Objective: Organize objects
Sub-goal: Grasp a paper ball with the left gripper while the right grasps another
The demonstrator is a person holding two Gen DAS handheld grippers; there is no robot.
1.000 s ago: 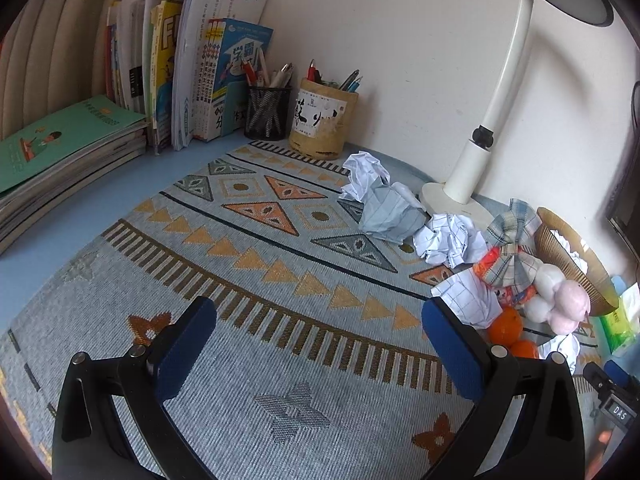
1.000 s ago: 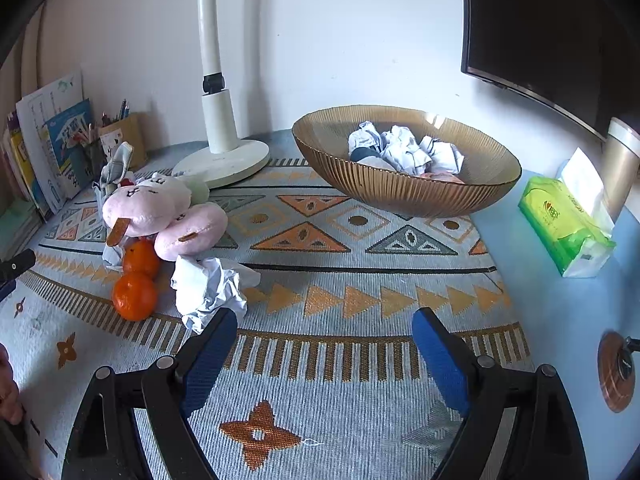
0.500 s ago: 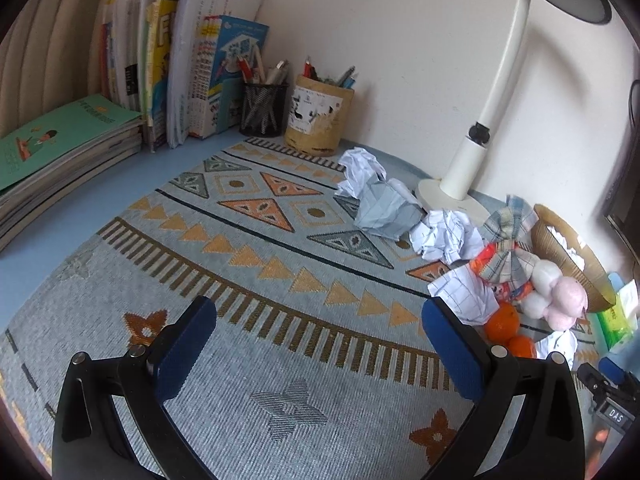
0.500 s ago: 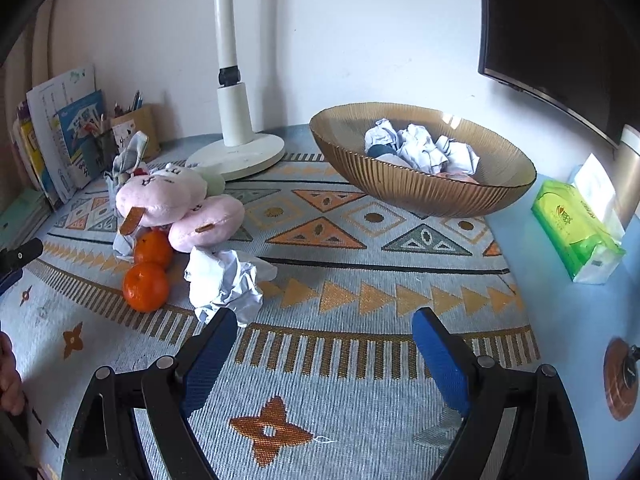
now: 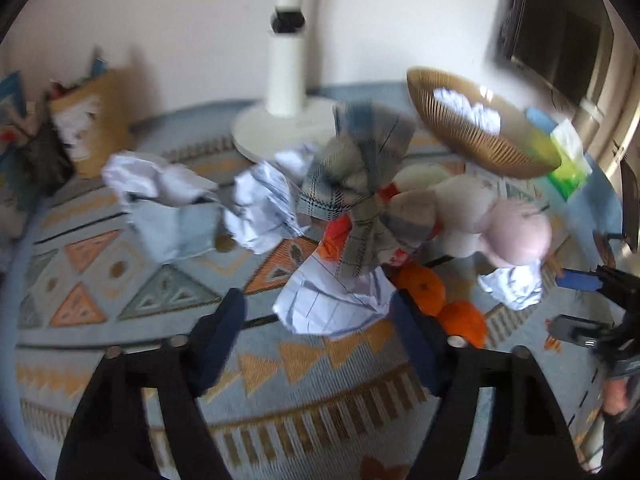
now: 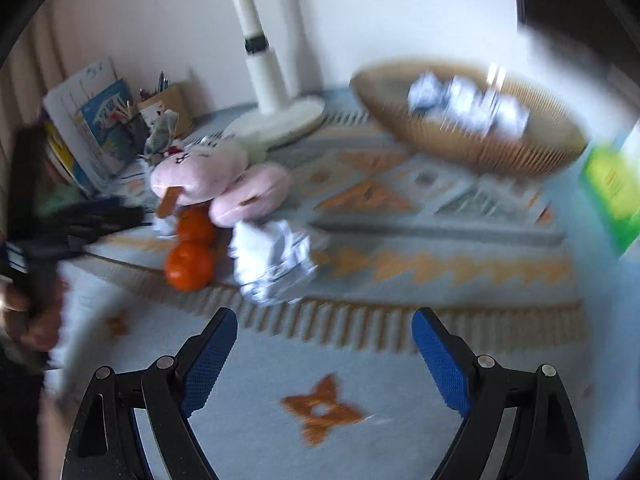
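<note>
A crumpled lined paper ball [image 5: 332,304] lies on the patterned mat, right in front of my left gripper [image 5: 318,308]. Its jaws are closing with the ball between the tips, and the left pad still stands clear of the paper. Behind the ball are a plaid cloth bundle [image 5: 360,184], two oranges [image 5: 460,320] and pink plush toys [image 5: 516,236]. My right gripper [image 6: 325,320] is open over bare mat, a short way before another crumpled paper [image 6: 272,264]. A gold ribbed bowl [image 6: 472,148] holds several paper balls. Both views are blurred.
A white lamp base [image 5: 280,128] stands at the back centre. More crumpled papers [image 5: 160,200] lie to the left, near a brown pen holder [image 5: 88,120]. A green tissue pack [image 6: 612,196] sits right of the bowl. Books [image 6: 92,128] lean at the far left.
My left gripper swung right from the open mat to the pile, and its jaws have narrowed around the lined paper ball. The right view tilted slightly; its jaws kept their width.
</note>
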